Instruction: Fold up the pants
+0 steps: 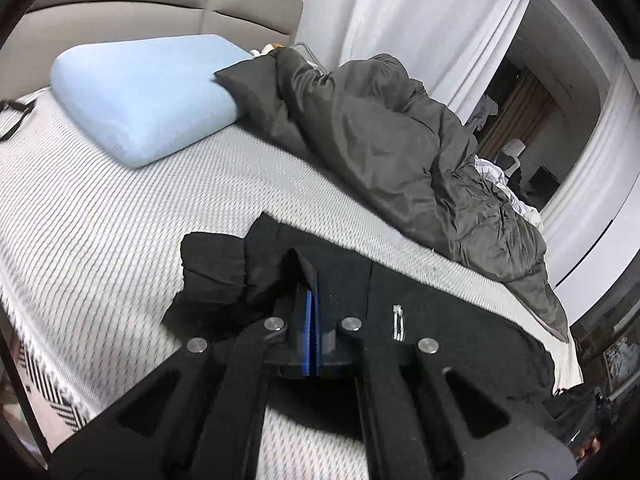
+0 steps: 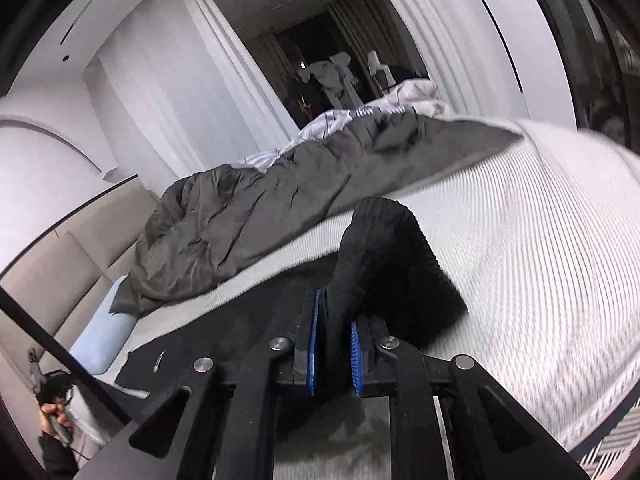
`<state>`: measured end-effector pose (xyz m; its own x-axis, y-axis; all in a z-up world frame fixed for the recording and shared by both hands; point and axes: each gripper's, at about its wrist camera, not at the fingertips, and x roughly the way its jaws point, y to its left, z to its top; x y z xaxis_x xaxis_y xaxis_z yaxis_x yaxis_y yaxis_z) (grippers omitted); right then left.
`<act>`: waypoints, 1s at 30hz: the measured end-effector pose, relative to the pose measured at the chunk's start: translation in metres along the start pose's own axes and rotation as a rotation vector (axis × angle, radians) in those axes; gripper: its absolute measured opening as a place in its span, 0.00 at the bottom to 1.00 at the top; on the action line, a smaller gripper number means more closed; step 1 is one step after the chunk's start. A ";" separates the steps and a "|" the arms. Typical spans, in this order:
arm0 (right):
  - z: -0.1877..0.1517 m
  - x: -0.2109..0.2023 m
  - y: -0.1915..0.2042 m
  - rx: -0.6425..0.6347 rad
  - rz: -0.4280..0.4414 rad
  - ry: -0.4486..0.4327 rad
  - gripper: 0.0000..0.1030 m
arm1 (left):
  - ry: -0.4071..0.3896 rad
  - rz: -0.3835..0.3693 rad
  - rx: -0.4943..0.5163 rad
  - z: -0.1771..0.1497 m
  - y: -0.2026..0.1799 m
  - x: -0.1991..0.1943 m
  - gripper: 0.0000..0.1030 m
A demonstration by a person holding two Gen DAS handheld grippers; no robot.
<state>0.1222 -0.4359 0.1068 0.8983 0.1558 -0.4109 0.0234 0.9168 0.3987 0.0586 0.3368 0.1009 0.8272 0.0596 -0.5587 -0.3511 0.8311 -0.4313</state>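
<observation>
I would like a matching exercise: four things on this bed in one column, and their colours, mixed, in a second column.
Things:
1. pillow
2. pants
3. duvet
4. pads of the left tongs

Colours:
A. black
B. dark grey
C. bright blue
D. pale blue

Pairs: 1-D, 2-A, 3-B, 4-C

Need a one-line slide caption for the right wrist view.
Right gripper clamped on a bunched ribbed edge of the black pants, above the striped mattress, grey duvet behind.
</observation>
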 end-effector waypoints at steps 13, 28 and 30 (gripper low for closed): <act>0.120 0.218 0.050 -0.074 -0.180 0.079 0.19 | 0.213 0.243 -0.002 0.101 -0.020 0.210 0.12; 0.047 0.209 0.055 -0.072 -0.118 0.201 0.93 | 0.199 0.152 0.064 0.012 -0.062 0.149 0.99; 0.035 0.192 0.053 -0.044 -0.103 0.200 0.94 | 0.199 0.100 0.078 -0.014 -0.082 0.133 0.99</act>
<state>0.3113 -0.3704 0.0770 0.7872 0.1263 -0.6036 0.0873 0.9461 0.3118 0.1915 0.2691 0.0522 0.6849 0.0397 -0.7276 -0.3853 0.8672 -0.3154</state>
